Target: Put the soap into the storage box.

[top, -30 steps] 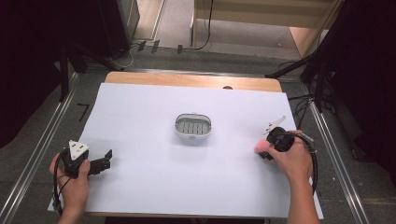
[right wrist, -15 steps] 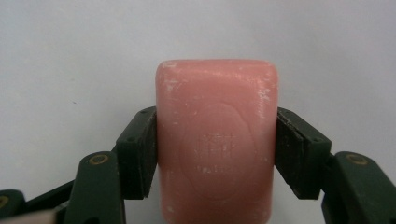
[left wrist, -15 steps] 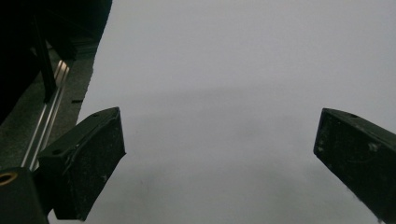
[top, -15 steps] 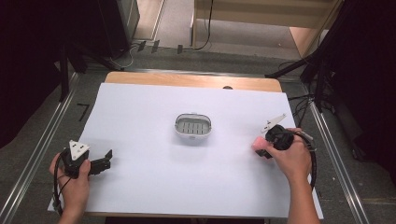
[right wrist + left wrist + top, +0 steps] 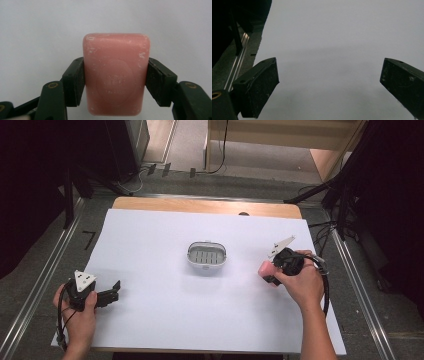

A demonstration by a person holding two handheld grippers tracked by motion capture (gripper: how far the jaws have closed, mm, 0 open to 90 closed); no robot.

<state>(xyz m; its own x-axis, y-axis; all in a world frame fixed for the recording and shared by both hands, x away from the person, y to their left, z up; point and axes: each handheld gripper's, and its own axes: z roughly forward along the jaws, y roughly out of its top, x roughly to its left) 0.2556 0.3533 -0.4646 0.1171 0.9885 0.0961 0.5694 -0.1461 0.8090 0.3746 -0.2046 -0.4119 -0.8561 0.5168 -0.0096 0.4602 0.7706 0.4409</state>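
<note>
A pink bar of soap [image 5: 116, 75] sits clamped between the two black jaws of my right gripper [image 5: 115, 83], which is shut on its sides. From above, the soap [image 5: 266, 268] pokes out left of the right gripper [image 5: 272, 272] at the table's right side, just above the white sheet. A white oval soap dish [image 5: 206, 256] with a slotted floor stands at the table's centre, apart from the soap. My left gripper [image 5: 114, 292] rests near the front left corner, jaws wide open over bare sheet; its fingers [image 5: 258, 87] have nothing between them.
A white sheet [image 5: 165, 320] covers the wooden table [image 5: 205, 206]. Metal rails [image 5: 45, 270] run along both sides. Dark stands and cables lie on the floor beyond the far edge and at the right.
My right gripper has shifted slightly up and left with the soap held in it. The left gripper has stayed put.
</note>
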